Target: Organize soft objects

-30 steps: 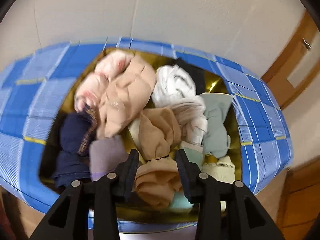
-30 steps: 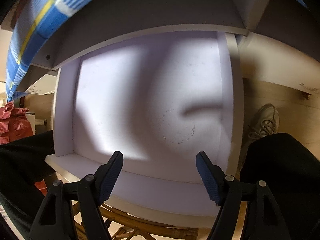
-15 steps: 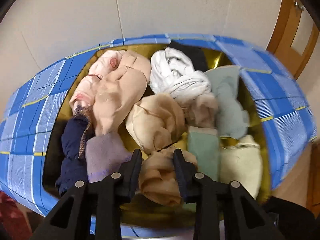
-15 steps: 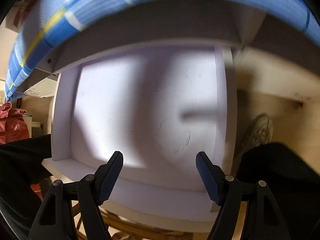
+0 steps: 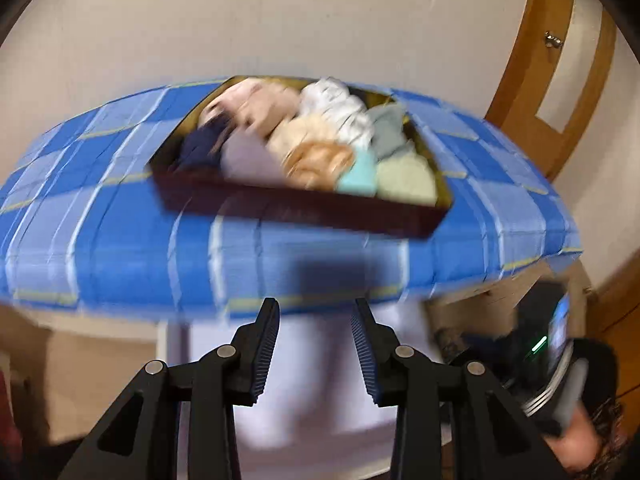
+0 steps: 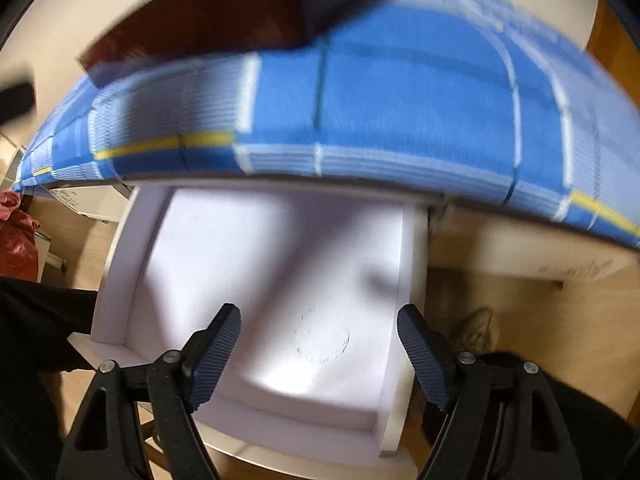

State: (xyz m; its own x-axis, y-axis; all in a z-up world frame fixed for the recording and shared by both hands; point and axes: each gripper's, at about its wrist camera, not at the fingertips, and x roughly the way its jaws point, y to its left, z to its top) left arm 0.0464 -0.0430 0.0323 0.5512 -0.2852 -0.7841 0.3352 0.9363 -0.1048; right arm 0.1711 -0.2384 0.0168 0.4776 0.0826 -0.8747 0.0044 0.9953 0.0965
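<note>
A dark tray (image 5: pixel 304 206) packed with several rolled soft items, pink (image 5: pixel 240 98), white (image 5: pixel 340 108), tan (image 5: pixel 316 160), navy (image 5: pixel 200 148) and pale green (image 5: pixel 406 178), sits on a blue checked cloth (image 5: pixel 120 236). My left gripper (image 5: pixel 314 344) hangs in front of the table edge, well short of the tray; its jaws are opening with nothing between them. My right gripper (image 6: pixel 320 346) is over an empty white drawer (image 6: pixel 248 264) below the tabletop, jaws opening and empty. The tray (image 6: pixel 208 20) shows as a dark blur at the top of the right wrist view.
The white drawer (image 5: pixel 304 400) juts out under the cloth-covered table (image 6: pixel 400 92). A hand with the other gripper (image 5: pixel 556 356) shows at lower right. A wooden door frame (image 5: pixel 532 60) stands right, a red bag (image 6: pixel 18 236) left, and a shoe (image 6: pixel 476 332) on the floor.
The left gripper has drawn back from over the tray to in front of the table edge, leaving the tan roll behind. The right gripper rose, tilted up and widened above the drawer.
</note>
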